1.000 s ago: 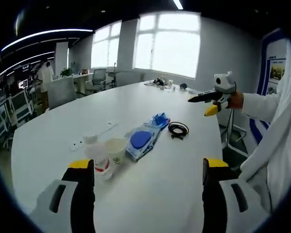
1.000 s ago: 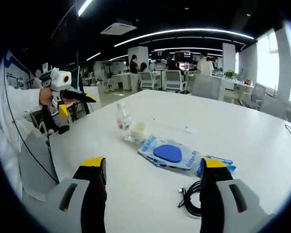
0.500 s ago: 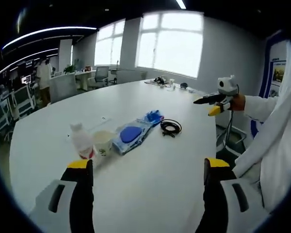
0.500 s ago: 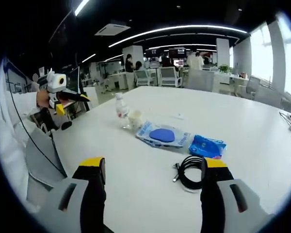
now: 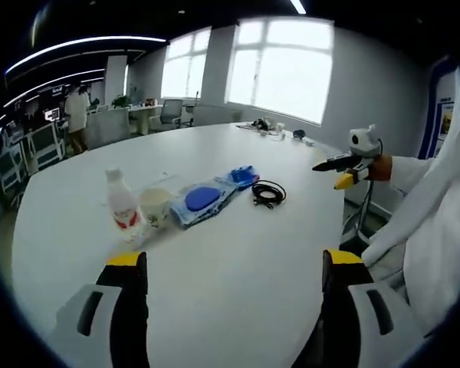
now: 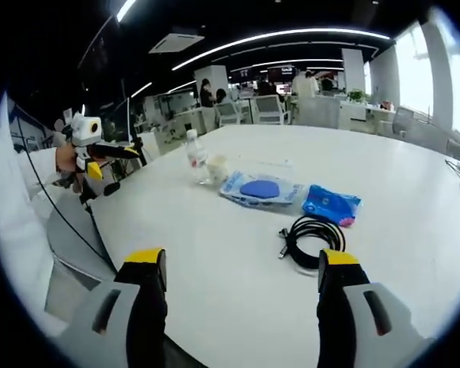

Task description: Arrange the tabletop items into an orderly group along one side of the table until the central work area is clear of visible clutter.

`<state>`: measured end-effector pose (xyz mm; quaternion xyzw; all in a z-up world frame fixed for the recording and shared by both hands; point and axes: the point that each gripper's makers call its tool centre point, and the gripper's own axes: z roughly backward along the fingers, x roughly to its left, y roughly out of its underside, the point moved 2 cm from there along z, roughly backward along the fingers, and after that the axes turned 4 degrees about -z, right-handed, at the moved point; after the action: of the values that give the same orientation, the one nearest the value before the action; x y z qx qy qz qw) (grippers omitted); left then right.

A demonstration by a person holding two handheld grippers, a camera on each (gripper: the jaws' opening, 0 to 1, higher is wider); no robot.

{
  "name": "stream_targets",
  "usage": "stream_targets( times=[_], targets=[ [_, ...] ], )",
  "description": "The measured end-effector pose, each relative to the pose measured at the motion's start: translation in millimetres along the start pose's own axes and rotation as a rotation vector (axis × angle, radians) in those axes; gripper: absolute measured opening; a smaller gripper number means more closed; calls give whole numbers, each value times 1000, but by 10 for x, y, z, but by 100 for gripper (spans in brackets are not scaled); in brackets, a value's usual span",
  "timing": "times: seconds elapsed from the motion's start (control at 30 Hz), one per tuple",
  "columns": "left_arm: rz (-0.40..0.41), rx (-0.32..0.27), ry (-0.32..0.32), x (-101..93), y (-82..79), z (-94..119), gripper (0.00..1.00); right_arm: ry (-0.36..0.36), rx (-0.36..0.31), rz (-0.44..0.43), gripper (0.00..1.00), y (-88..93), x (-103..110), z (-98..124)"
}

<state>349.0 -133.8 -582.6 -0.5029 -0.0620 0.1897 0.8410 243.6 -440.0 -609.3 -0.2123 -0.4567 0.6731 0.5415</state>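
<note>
On the white table [image 5: 238, 253] stand a small bottle [image 5: 121, 204] with a red label and a paper cup [image 5: 154, 207] beside it. Next to them lie a clear packet holding a blue disc [image 5: 202, 200], a blue pouch [image 5: 244, 176] and a coiled black cable [image 5: 267, 193]. The same row shows in the right gripper view: bottle [image 6: 196, 159], cup [image 6: 218, 169], packet [image 6: 261, 190], pouch [image 6: 331, 205], cable [image 6: 313, 237]. My left gripper [image 5: 234, 268] is open over bare table, well short of them. My right gripper [image 6: 240, 268] is open too, the cable just beyond it.
The right gripper [image 5: 345, 165] enters the left gripper view, held by a hand in a white sleeve at the table's edge. The left gripper [image 6: 92, 149] appears at the left of the right gripper view. Small items [image 5: 270, 128] sit at the table's far end. Office chairs and desks stand behind.
Both cameras have pulled back and away from the items. The row now looks smaller and farther off in each view. Nothing on the table has moved.
</note>
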Motion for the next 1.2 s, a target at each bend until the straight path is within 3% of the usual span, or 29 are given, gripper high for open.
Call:
stream_targets(
  times=[0.37, 1.2],
  targets=[
    [50, 2, -36, -40, 129, 1, 97, -46, 26, 25, 82, 51, -23, -140],
    [69, -3, -50, -72, 157, -4, 95, -59, 45, 15, 82, 121, -104, -186]
  ],
)
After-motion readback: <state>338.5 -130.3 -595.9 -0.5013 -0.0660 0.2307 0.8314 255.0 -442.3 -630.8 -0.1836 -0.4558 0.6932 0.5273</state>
